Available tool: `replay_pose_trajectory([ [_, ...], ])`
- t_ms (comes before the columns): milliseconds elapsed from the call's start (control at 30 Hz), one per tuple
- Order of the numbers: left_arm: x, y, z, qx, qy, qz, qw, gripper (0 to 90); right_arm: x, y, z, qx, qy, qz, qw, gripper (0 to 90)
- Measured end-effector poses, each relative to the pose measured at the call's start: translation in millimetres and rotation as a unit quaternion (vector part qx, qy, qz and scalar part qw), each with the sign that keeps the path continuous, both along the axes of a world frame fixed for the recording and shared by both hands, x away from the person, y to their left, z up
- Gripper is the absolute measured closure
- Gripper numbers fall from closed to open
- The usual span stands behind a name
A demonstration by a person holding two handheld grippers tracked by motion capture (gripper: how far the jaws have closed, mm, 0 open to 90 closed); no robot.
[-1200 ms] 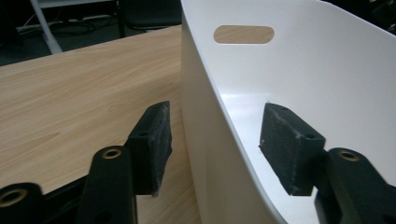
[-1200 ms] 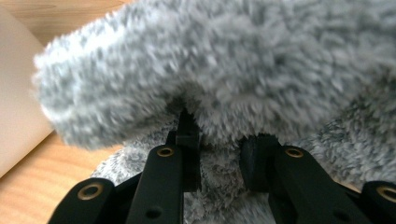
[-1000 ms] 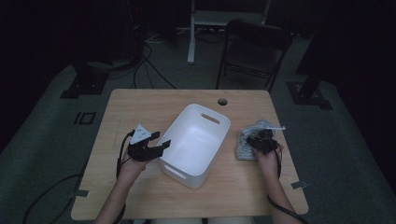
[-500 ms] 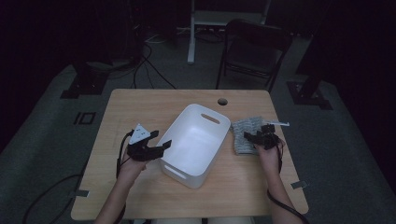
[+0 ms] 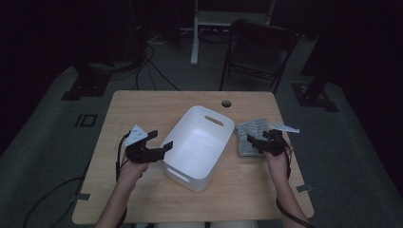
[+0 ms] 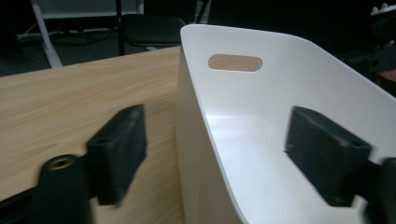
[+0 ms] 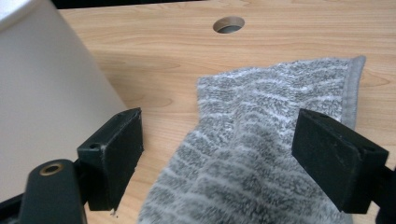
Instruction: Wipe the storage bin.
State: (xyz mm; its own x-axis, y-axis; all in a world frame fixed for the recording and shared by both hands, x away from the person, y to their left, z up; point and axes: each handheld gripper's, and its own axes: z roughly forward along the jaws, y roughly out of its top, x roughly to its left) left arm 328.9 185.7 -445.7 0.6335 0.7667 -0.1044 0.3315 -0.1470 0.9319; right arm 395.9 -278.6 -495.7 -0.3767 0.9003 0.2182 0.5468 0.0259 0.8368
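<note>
Right gripper [image 5: 255, 142] lowered over towel [image 5: 251, 135]; basket [image 5: 199, 142] empty.

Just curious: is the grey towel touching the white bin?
Apart. The right gripper view shows bare wood between the towel and the bin; the high view shows the same strip of table.

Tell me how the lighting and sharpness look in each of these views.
High view: dim, with the room black beyond the table. Left gripper view: the bin is bright and sharp with a soft sheen inside, and the near jaws are blurred. Right gripper view: evenly lit, with crisp pile on the towel and slightly soft jaws.
</note>
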Motion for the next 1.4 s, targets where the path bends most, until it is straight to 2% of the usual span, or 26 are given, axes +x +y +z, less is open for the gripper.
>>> replay_pose_trajectory([
  [133, -2.9, 0.3, 3.6, 0.003, -0.003, 0.006, 1.0000, 18.2, -6.8, 0.9, 3.5, -0.008, -0.004, 0.008, 0.9999, 16.5],
  [333, -8.8, 4.9, 7.5, 0.000, 0.001, 0.026, 0.9996, 15.7, -14.9, -4.2, 4.3, 0.000, -0.008, 0.010, 0.9999, 16.5],
  [433, -12.6, 7.8, 11.0, -0.001, 0.002, 0.028, 0.9996, 14.6, -17.9, -7.8, 5.0, -0.001, -0.005, 0.009, 0.9999, 16.5],
  [500, -15.7, 8.9, 12.3, 0.006, -0.002, 0.030, 0.9995, 14.5, -20.8, -10.5, 6.2, -0.004, -0.007, 0.006, 0.9999, 16.5],
  [600, -20.4, 11.3, 14.5, 0.011, 0.002, 0.025, 0.9996, 14.5, -26.2, -15.8, 7.8, -0.003, -0.004, 0.006, 1.0000, 16.5],
  [867, -35.7, 24.6, 22.2, 0.004, -0.020, 0.034, 0.9992, 14.5, -42.0, -20.5, 5.8, 0.009, -0.007, 0.011, 0.9999, 16.5],
  [1000, -41.7, 34.4, 20.1, -0.005, -0.017, 0.039, 0.9991, 14.6, -52.2, -25.0, 7.3, 0.015, -0.015, 0.013, 0.9997, 16.5],
  [1167, -46.6, 43.5, 13.9, 0.000, -0.016, 0.055, 0.9984, 14.6, -60.8, -32.5, 6.5, 0.020, -0.015, 0.011, 0.9996, 16.5],
  [1233, -49.4, 48.3, 10.0, -0.001, -0.018, 0.064, 0.9978, 14.6, -65.3, -35.0, 4.8, 0.017, -0.013, 0.010, 0.9997, 16.5],
  [1267, -51.9, 52.9, 5.2, 0.005, -0.017, 0.076, 0.9970, 14.6, -69.6, -36.4, 2.1, 0.016, -0.011, 0.010, 0.9998, 16.6],
  [1300, -51.9, 52.9, 5.2, 0.005, -0.017, 0.076, 0.9970, 14.6, -69.6, -36.4, 2.1, 0.016, -0.011, 0.010, 0.9998, 16.6],
  [1400, -54.4, 59.3, -4.1, 0.006, -0.008, 0.087, 0.9962, 14.6, -77.7, -35.7, -5.8, 0.005, -0.008, 0.013, 0.9999, 16.5],
])
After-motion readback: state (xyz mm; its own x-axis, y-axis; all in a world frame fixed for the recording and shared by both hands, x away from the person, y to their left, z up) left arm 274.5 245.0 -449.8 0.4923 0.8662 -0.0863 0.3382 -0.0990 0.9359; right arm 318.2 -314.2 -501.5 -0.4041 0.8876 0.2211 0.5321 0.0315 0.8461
